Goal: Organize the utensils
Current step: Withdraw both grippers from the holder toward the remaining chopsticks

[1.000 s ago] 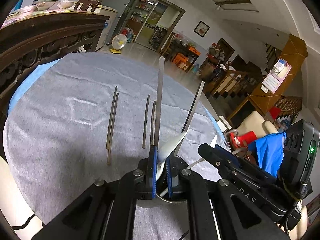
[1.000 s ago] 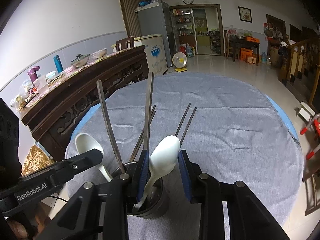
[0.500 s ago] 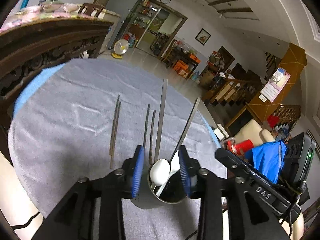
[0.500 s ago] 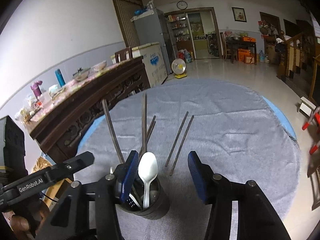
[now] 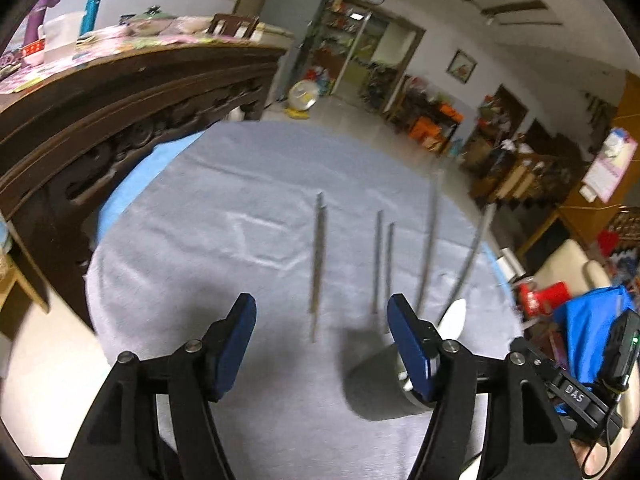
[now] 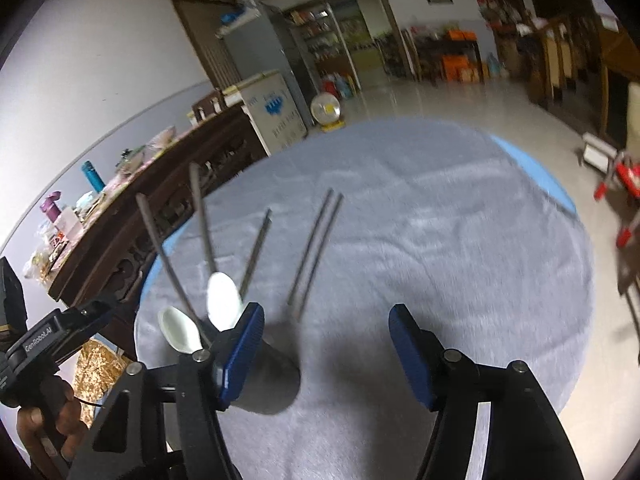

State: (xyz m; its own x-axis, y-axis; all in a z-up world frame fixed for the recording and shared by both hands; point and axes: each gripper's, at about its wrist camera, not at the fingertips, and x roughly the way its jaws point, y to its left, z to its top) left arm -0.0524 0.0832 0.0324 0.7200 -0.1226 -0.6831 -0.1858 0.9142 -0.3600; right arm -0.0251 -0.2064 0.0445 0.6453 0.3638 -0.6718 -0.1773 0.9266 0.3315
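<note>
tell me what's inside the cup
The cup holds two white spoons, bowls up, and two metal sticks leaning out. Its inside and the utensils' lower ends are hidden by its wall and the right tongs.

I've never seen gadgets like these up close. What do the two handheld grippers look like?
Both are matte black frames with silver pivot bolts and blue ribbed pads lining the jaws. The left gripper carries white "GenRobot.AI" lettering on its side, seen from the right wrist. The right gripper shows "DAS" lettering, a green light and a thin black cable.
</note>
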